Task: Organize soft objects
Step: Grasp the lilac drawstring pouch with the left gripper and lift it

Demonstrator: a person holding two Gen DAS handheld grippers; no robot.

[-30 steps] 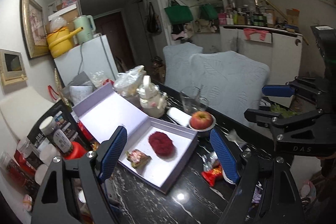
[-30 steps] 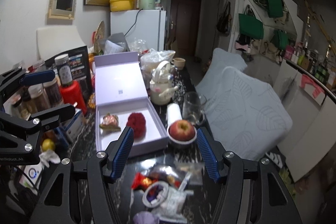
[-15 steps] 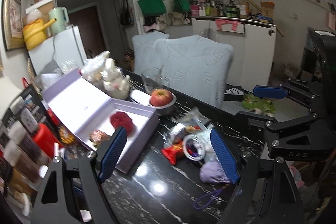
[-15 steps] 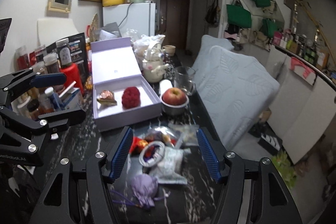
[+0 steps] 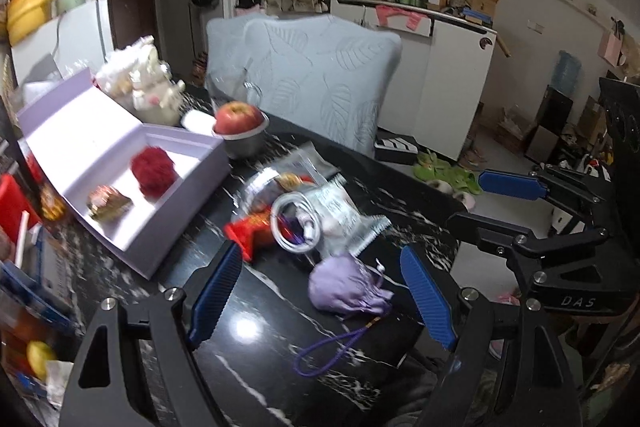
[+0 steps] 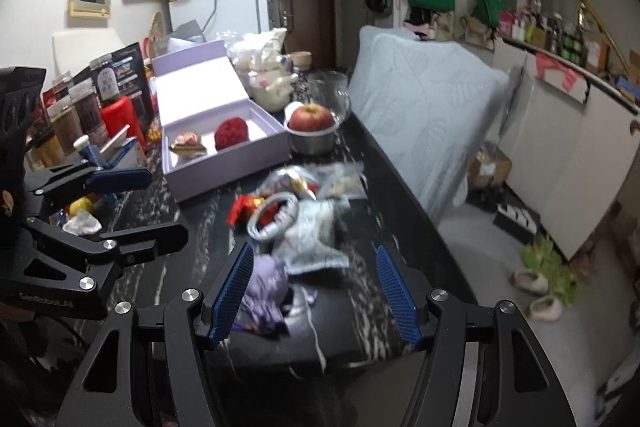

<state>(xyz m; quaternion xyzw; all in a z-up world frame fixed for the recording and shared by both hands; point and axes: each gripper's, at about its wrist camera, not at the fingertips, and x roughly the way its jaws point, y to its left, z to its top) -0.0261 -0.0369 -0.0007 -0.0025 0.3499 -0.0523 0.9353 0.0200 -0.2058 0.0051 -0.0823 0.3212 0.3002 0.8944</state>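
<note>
A lilac drawstring pouch [image 5: 346, 291] lies on the black marble table [image 5: 256, 367], between the blue pads of my open left gripper [image 5: 320, 293], untouched. Behind it sits a heap: a coiled white cable [image 5: 294, 223], a red packet [image 5: 250, 233], and clear plastic wrappers [image 5: 340, 211]. An open lilac box [image 5: 132, 187] holds a red fluffy ball [image 5: 154, 171] and a small wrapped item [image 5: 108, 201]. My right gripper [image 6: 316, 289] hovers open over the table edge; the pouch [image 6: 264, 287] lies by its left pad. Each gripper appears at the side of the other's view.
An apple in a metal bowl [image 5: 240, 129], a glass, and a white teapot [image 5: 154, 95] stand behind the box. Jars, a red container [image 6: 120, 117] and packets crowd the table's left side. A pale blue cushioned chair [image 6: 420, 115] stands beside the table.
Both grippers have come down and tilted toward the table. The lilac pouch and the heap, out of sight or far off before, now fill the space between the fingers.
</note>
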